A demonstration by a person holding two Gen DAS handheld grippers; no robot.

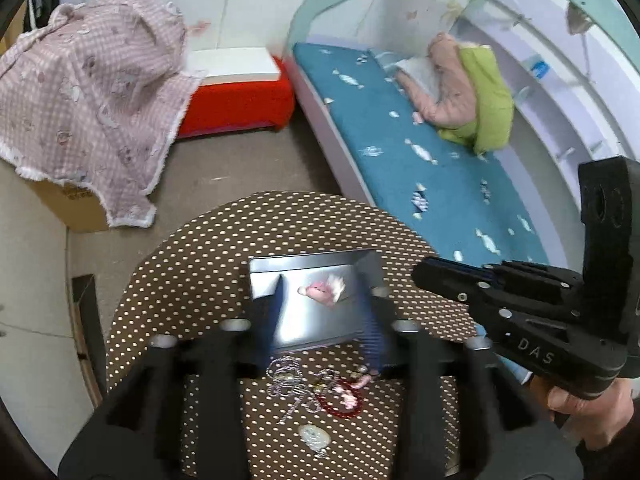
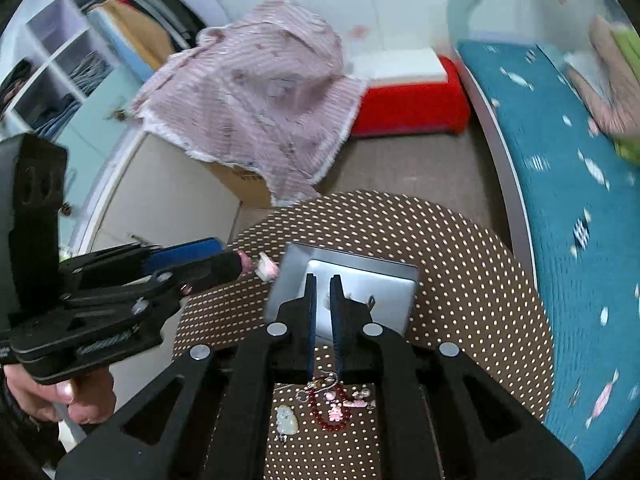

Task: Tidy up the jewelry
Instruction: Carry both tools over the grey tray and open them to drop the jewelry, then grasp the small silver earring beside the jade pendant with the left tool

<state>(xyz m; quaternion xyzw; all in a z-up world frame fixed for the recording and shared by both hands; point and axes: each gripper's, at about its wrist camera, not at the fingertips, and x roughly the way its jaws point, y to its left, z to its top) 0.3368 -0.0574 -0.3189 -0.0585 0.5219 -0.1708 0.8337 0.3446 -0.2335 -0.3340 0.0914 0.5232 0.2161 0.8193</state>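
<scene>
Left gripper [image 1: 326,308]: jaws spread wide, motion-blurred, poised above the open metal tin [image 1: 308,304]. A pink-and-white trinket [image 1: 322,290] shows between the fingers, over the tin's floor; blur keeps me from telling whether it rests in the tin or is in the air. In the right wrist view the same gripper [image 2: 244,264] reaches in from the left with the trinket [image 2: 267,267] right at its tip, just beside the tin's near-left wall [image 2: 280,284]. Touching fingertip or not: cannot tell.

Right gripper [image 2: 323,280]: fingers nearly together, only a narrow slot between them, nothing in it. Tips hang over the tin's interior. Seen from the left wrist camera, it [image 1: 418,272] comes in from the right, tip near the tin's right edge.

Remaining jewelry sits behind both sets of fingertips, close under the gripper bodies, on the brown polka-dot stool [image 1: 192,264]:
- silver chain tangle [image 1: 286,380]
- red bead bracelet [image 2: 332,412] with pink charms [image 2: 352,402] lying on and beside it
- pale jade-like pendant [image 2: 287,420], nearest the camera, a little apart from the heap

All of the heap lies outside the tin, just short of its near wall.
</scene>
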